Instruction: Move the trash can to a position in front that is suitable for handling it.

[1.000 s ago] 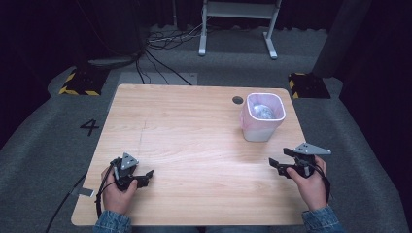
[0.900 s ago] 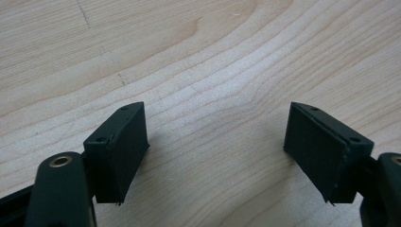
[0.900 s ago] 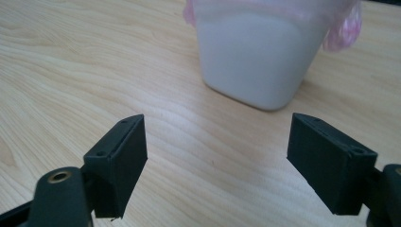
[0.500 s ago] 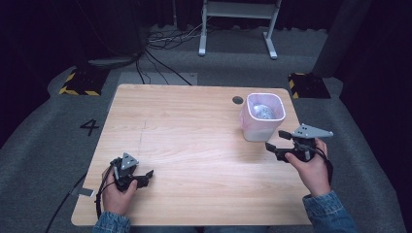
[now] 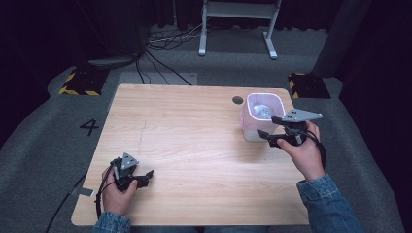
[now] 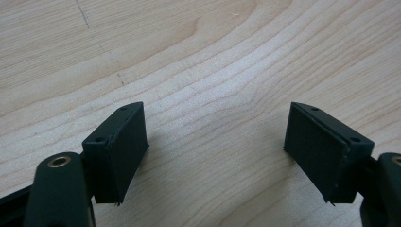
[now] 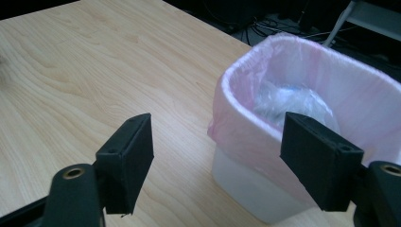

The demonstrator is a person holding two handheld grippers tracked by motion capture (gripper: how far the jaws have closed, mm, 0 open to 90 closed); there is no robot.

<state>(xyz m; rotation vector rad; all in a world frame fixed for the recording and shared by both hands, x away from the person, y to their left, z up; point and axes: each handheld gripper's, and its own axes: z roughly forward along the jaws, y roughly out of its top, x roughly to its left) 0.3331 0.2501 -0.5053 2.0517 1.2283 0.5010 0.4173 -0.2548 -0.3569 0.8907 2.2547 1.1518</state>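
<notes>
At right of the high view, our right gripper (image 5: 270, 137) hangs beside the bin (image 5: 262, 117), jaws wide with nothing between them, having just closed a little. Crumpled plastic (image 7: 291, 101) lies inside its pink liner. Lower left, our left gripper (image 5: 144, 177) rests on the table (image 5: 194, 126), jaws wide and empty.

hidden: near wall of the small white bin with pink liner (image 5: 252, 127) behind right tool (image 5: 272, 137) in high view | unclear: crumpled clear plastic lump (image 7: 288, 101) inside bin, contents too blurred to identify | cut off: bin's far right side (image 7: 378, 118) by right gripper view's edge; pale wooden worktop (image 6: 213, 61) on all sides in left gripper view
</notes>
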